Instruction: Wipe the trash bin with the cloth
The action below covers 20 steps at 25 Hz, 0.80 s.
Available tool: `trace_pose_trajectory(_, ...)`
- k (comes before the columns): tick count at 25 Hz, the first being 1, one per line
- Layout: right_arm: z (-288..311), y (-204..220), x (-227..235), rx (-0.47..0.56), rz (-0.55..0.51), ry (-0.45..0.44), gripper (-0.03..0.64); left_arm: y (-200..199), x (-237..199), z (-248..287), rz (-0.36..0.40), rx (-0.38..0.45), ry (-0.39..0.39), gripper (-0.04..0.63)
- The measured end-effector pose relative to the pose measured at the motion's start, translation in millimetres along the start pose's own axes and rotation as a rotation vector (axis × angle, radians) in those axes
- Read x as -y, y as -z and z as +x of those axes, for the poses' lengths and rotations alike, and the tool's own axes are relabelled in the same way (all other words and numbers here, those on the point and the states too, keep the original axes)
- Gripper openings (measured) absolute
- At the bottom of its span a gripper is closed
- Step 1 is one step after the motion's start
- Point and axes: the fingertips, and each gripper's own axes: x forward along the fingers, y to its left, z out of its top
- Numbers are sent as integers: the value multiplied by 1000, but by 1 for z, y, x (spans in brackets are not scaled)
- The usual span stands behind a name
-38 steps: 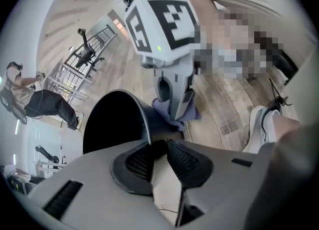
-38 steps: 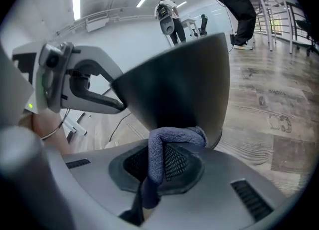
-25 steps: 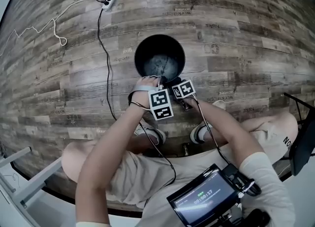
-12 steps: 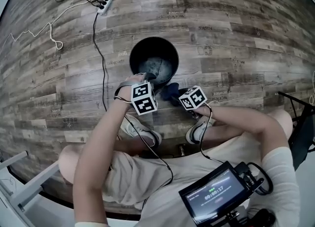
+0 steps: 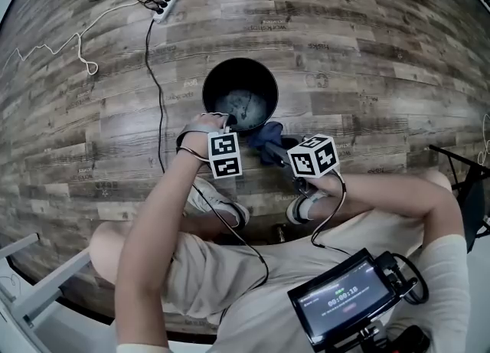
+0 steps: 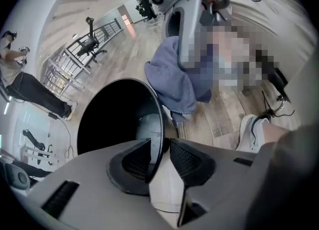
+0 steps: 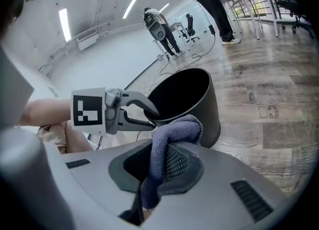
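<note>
The left gripper [image 6: 160,161] straddles the near rim of the black round trash bin [image 6: 114,119]: the thin wall runs edge-on between its two ribbed pads, one jaw inside the bin and the other outside. The jaws are closing on that wall, and a narrow gap still shows at the outer pad, so they do not clamp it. Straight ahead of these jaws lies the bin's dark interior with a paler, scuffed bottom; the bin stands upright on the wood-plank floor [image 5: 367,60]. Ahead and to the right of the left jaws hangs the blue-grey cloth [image 6: 174,82], just outside the rim. The right gripper [image 7: 158,166] is closed on that cloth: a bunched fold sits pinched between its pads, bulges up past the tips and trails down behind them. Beyond the right jaws the cloth's bulge lies against or just short of the bin's outer wall; contact cannot be told. From the head view the two grippers sit side by side at the bin's near edge, the cloth between the right jaws and the rim. Behind both grippers are the person's white shoes [image 5: 230,210], and far beyond the jaws a white power strip [image 5: 162,3] with its cable lies on the floor.
</note>
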Motion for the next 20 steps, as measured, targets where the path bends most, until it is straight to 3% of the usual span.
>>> trace_pose_trajectory(12,22,-13,9,-22,-13,-17,26,-31,12,0,-77,65,11,91)
trace_pose_trajectory(20,52,10,40,-80,-77,22,26,-34,11,0,-37,64,-3,70)
